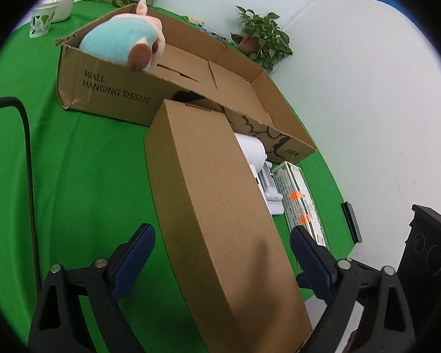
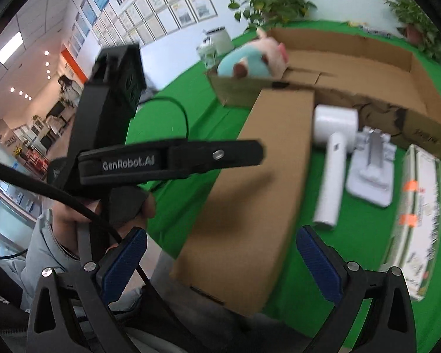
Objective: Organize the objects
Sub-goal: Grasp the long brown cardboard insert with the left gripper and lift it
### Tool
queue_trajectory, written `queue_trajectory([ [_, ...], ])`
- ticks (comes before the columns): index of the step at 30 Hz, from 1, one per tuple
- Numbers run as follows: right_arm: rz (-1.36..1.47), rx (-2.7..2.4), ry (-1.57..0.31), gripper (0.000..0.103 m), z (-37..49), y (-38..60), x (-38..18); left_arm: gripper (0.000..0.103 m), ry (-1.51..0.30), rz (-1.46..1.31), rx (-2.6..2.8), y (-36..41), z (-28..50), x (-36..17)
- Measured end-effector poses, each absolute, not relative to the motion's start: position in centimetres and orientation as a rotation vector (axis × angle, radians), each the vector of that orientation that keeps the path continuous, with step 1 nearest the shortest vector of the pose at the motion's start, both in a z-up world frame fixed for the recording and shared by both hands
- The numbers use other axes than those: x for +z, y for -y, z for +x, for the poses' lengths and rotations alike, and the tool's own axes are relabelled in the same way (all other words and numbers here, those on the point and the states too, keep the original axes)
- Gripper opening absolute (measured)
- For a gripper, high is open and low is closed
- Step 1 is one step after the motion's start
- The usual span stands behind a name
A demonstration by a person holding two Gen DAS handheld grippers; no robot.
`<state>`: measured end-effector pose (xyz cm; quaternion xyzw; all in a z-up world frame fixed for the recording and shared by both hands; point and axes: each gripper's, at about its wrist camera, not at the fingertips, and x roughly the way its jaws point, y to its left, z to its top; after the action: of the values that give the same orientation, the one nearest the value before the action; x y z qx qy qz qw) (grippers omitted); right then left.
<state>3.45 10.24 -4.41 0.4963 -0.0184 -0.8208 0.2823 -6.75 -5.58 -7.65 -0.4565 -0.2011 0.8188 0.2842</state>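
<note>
the long brown box [image 1: 220,206] lies on the desk [image 1: 88,176], far end against the open carton [image 1: 108,94]. left gripper [image 1: 222,253] straddles it, spread; right gripper [image 2: 220,259] spread too. an off-centre pinch could swing it into the white dryer [image 2: 332,158] beside it.

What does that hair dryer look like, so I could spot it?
On the green table, find the big open carton. In front of it, right of the long closed brown box, lies the hair dryer. It is the only plain white thing with a fat round head and straight handle.
</note>
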Motion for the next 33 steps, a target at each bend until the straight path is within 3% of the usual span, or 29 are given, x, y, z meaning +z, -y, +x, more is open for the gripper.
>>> queue_trajectory([
  [7, 1.448, -2.252, -0.118, 0.102, 3.8, -7.7, -5.6, 0.077, 0.556, -1.268, 2.107, 5.4, -6.2, -8.8],
  [19, 1.401, -2.279, -0.021, 0.102, 8.4, -9.5, -4.1, 0.072, 0.526, -1.287, 2.083, 4.8, -4.0, -9.0],
  [25, 1.416, -2.383, -0.124, 0.102, 5.7, -8.1, -5.9, 0.072, 0.541, -1.314, 2.088, 5.2, -4.4, -9.2],
  [27, 1.476, -2.394, -0.193, 0.098, 5.1, -7.3, -7.4, 0.072, 0.563, -1.312, 2.073, 5.5, -4.5, -9.6],
  [28, 1.488, -2.393, -0.231, 0.089, 4.9, -6.9, -8.1, 0.072, 0.565, -1.309, 2.069, 5.5, -4.5, -9.8],
  [33, 1.432, -2.398, -0.177, 0.087, 5.2, -7.1, -8.1, 0.073, 0.582, -1.293, 2.072, 6.4, -4.3, -9.7],
])
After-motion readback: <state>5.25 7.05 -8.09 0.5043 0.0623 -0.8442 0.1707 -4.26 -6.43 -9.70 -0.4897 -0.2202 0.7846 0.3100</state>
